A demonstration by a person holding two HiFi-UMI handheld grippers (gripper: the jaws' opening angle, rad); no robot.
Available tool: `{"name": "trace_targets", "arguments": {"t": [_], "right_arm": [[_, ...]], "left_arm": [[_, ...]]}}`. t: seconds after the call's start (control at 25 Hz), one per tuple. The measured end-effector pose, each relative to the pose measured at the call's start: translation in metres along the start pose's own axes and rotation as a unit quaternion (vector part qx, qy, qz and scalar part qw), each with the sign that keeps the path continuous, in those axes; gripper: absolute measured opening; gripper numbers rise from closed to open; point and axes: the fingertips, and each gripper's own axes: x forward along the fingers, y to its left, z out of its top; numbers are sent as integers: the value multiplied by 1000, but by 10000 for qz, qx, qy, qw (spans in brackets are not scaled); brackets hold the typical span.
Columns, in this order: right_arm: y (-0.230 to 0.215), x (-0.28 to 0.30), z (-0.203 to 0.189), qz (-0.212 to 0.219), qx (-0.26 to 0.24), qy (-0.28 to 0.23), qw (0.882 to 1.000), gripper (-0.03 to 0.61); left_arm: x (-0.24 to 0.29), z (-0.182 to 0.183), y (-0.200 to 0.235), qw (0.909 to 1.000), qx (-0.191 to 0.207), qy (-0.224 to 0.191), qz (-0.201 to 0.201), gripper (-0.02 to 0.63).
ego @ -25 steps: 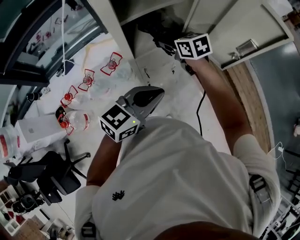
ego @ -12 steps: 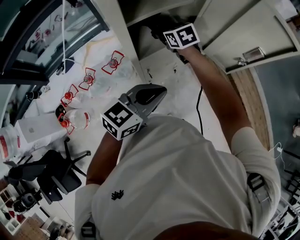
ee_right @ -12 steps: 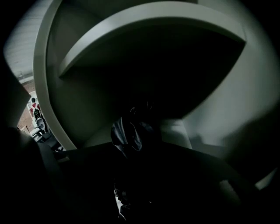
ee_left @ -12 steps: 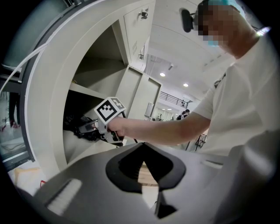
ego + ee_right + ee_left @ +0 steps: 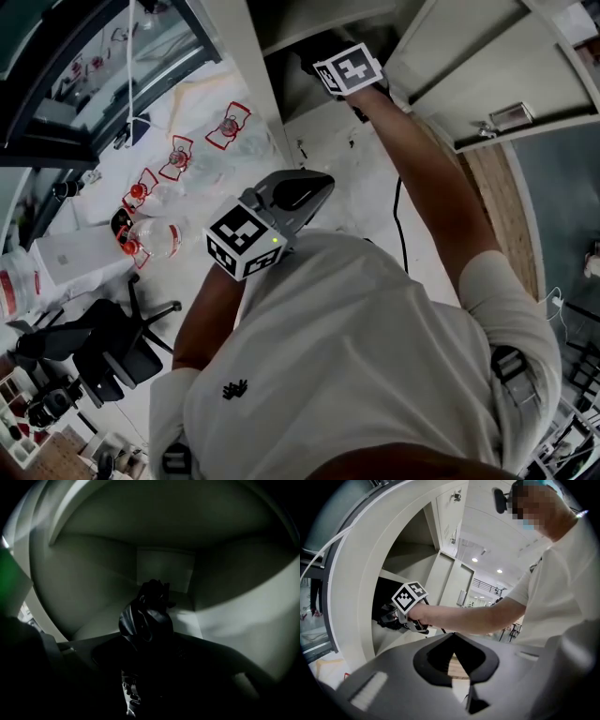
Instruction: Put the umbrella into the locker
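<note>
In the right gripper view a black folded umbrella sticks forward out of my right gripper, which is shut on it inside the pale locker compartment. Its tip points at the back wall, above the compartment floor. The head view shows my right arm stretched into the open locker, the marker cube at its mouth and the jaws hidden in the dark. From the left gripper view, the umbrella shows as a dark bundle inside the opening. My left gripper hangs shut and holding nothing near my chest, outside the locker.
The locker door stands swung open on the right. Several clear bottles with red labels lie on the pale surface at the left. A black office chair is at the lower left. A black cable runs over the floor.
My right gripper has moved up and left in the head view, carrying the umbrella deeper into the locker. The left gripper has stayed where it was.
</note>
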Motion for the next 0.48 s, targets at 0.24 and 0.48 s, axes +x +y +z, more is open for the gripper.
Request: {"name": "trace_targets", "arguments": {"t": [0.24, 0.48], "right_arm": [[5, 10, 3, -85, -325, 112, 9994, 221], [6, 14, 6, -52, -441, 115, 9989, 232]], "left_arm": [[-5, -3, 2, 10000, -14, 0, 56, 54], [-11, -3, 4, 9999, -6, 4, 116, 54]]}}
